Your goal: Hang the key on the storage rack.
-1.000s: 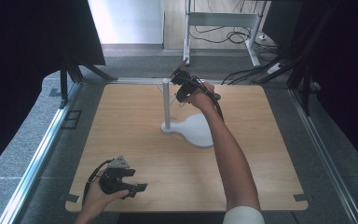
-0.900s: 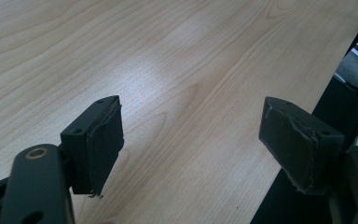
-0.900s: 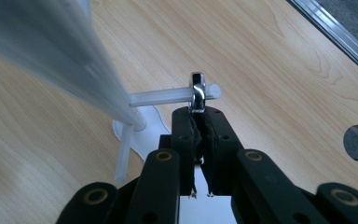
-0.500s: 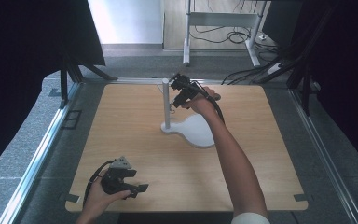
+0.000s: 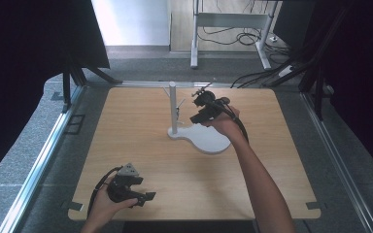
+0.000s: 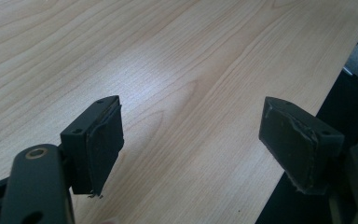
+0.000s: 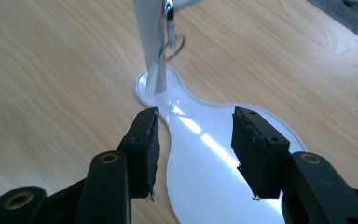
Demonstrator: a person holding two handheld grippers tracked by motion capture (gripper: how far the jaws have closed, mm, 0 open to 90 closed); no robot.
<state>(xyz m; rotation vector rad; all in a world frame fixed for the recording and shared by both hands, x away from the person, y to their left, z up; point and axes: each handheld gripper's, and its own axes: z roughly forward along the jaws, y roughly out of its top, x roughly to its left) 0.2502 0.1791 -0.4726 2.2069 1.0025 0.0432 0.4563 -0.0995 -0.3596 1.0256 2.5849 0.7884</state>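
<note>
A white stand has a flat, pear-shaped base [image 5: 211, 141] and an upright post [image 5: 173, 104] near the table's middle. From a small arm on the post hangs a metal ring [image 7: 176, 45] on a clip. My right gripper [image 5: 197, 118] hovers just right of the post, above the base [image 7: 214, 158]. Its jaws stand open with nothing between them [image 7: 193, 140]. My left gripper [image 5: 144, 197] rests low at the table's front left, also open and holding nothing [image 6: 191, 135]. It points along the bare wood near the front edge.
The wooden table [image 5: 126, 126] is framed by metal rails [image 5: 39, 160] and grey floor. Its front edge [image 6: 303, 107] drops off just right of the left gripper's jaws. A metal frame and cables [image 5: 233, 29] stand beyond the far edge.
My right gripper has drawn back from the top of the post, moving down and to the right, toward the person. The left gripper has stayed put.
</note>
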